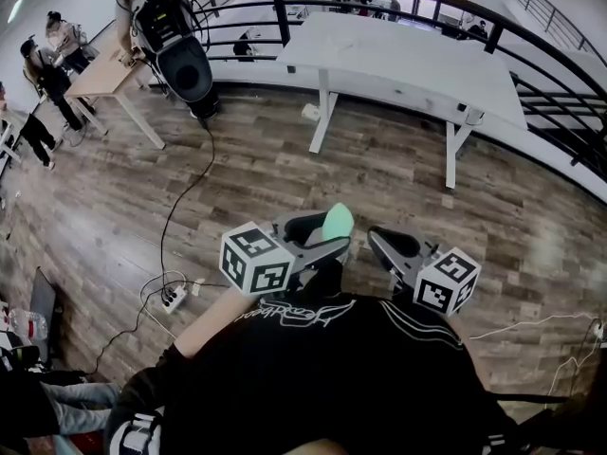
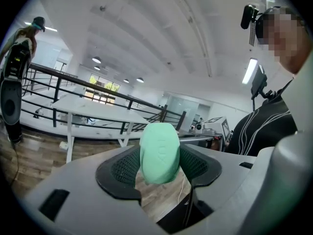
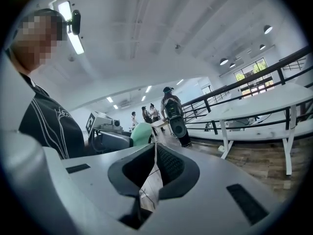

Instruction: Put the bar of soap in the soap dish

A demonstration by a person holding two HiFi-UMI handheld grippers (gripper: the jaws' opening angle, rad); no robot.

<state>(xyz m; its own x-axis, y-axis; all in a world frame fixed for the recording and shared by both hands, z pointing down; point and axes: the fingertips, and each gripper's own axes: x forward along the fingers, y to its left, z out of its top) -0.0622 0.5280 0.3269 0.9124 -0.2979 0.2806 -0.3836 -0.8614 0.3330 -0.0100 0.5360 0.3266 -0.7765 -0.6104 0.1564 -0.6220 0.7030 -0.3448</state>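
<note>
Soap bar [image 2: 160, 153], pale green, sits clamped between the fingers of the left gripper [image 2: 159, 173]; the right gripper [image 3: 155, 164] has its fingers closed together, empty.

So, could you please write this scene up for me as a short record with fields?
left hand-held gripper: shut on the green soap bar, carried in the air
right hand-held gripper: jaws together, nothing between them
soap dish: not visible in any view
setting: wooden floor below, white table ahead by a railing
task status: soap held, not yet placed
</note>
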